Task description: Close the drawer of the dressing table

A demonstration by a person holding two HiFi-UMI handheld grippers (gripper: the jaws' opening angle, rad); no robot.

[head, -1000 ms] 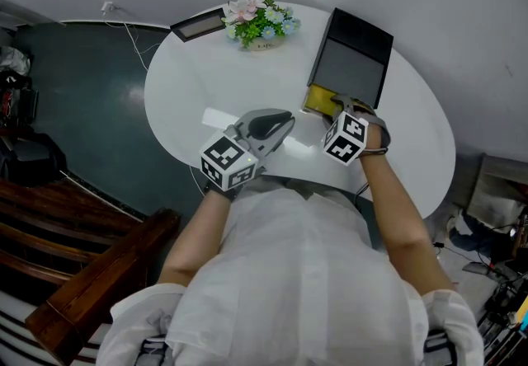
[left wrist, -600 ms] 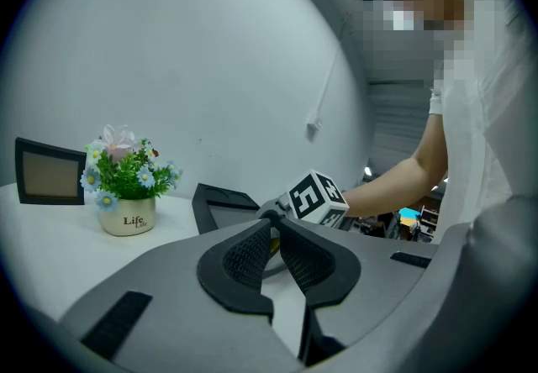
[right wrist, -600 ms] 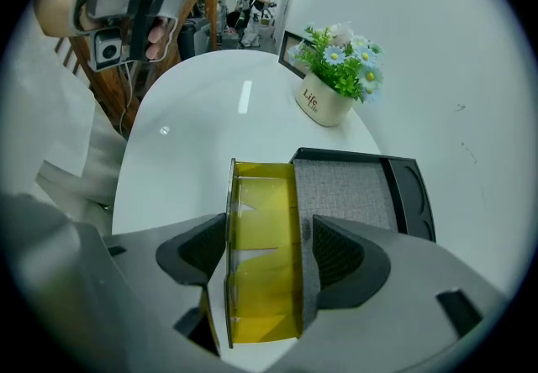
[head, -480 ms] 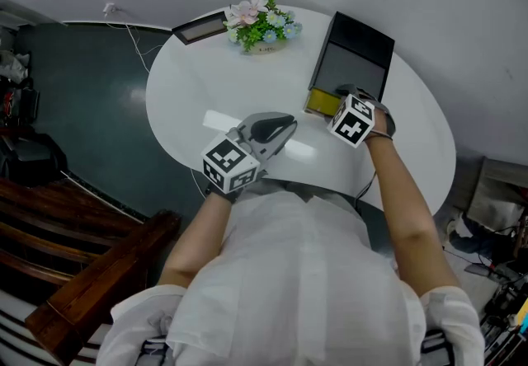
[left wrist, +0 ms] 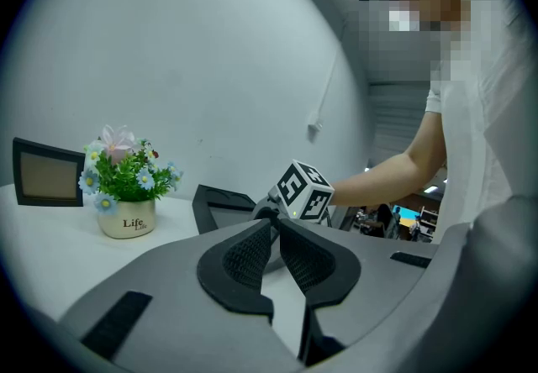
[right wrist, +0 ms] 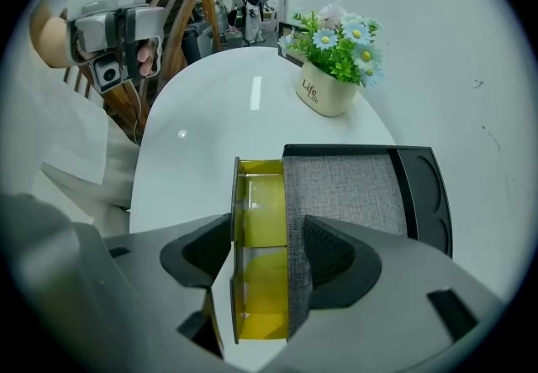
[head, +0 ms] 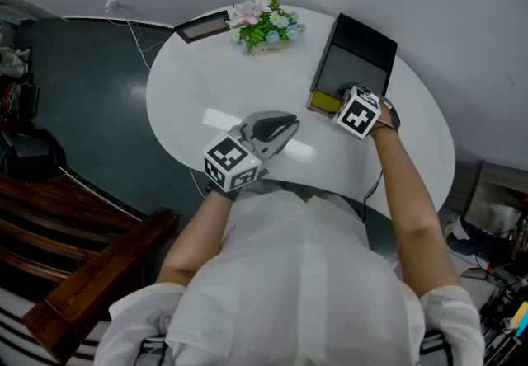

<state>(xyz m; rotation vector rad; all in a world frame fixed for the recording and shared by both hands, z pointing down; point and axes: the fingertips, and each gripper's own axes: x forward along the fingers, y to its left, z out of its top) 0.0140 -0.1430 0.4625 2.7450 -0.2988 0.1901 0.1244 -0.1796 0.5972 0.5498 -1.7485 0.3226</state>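
The dressing table is a black box with a grey fabric top [head: 355,63] [right wrist: 340,182] on a white round table [head: 206,80]. Its clear yellow drawer [head: 322,100] [right wrist: 261,237] sticks out of the box toward me. My right gripper [head: 346,94] [right wrist: 269,254] points steeply down over the drawer. Its jaws have just opened wide and then eased in slightly. They are open, with the drawer's front end and the box's edge between them and the pads not touching either. My left gripper [head: 289,120] [left wrist: 275,233] hovers left of the box, shut on nothing.
A pot of artificial flowers [head: 264,22] [right wrist: 336,77] [left wrist: 126,195] and a dark photo frame [head: 202,25] [left wrist: 46,174] stand at the table's far side. A cable [head: 132,26] runs along the dark floor to the left, beside wooden furniture [head: 82,290].
My right gripper has shifted a little farther over the drawer toward the box and tipped further down. Less of the yellow drawer shows in the head view. The left gripper has stayed put.
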